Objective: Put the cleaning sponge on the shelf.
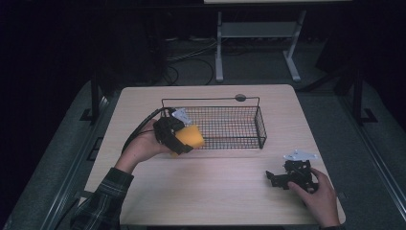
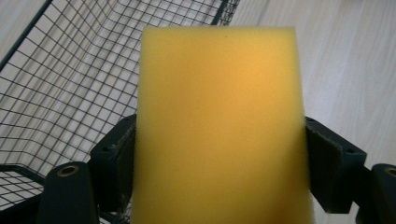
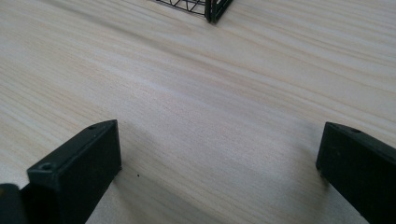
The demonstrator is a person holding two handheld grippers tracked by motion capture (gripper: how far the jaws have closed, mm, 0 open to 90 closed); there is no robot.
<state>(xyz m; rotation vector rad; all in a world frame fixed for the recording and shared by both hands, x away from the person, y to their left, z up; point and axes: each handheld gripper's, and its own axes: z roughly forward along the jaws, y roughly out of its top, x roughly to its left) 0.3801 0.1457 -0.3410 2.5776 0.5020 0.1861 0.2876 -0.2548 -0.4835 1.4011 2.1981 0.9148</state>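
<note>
A person sits at a light wooden table (image 1: 215, 191) and holds a gripper in each hand. The left gripper (image 1: 173, 135) has its two black jaws pressed tight on the sides of a yellow sponge (image 1: 189, 138). In the left gripper view the sponge (image 2: 219, 126) stands tall between the jaws, and the foam looks squeezed in a little where they hold it.

The sponge is up off the table. It is at the left front corner of a black wire basket (image 1: 230, 125) that stands in the middle of the table. From the high view it is hard to tell if the sponge is already over the basket's rim or just in front of it; it looks to be right at the edge. In the left gripper view the basket's mesh floor (image 2: 70, 93) shows to the left of the sponge, so the sponge is very near the inside.

The right gripper (image 1: 276, 178) rests low at the right front of the table, well apart from the basket. Its jaws are wide apart with nothing between them.

So the picking up looks done. What is left, I think, is to move the sponge fully over the basket, lower it in, and let go. The basket looks bare inside so far.
</note>
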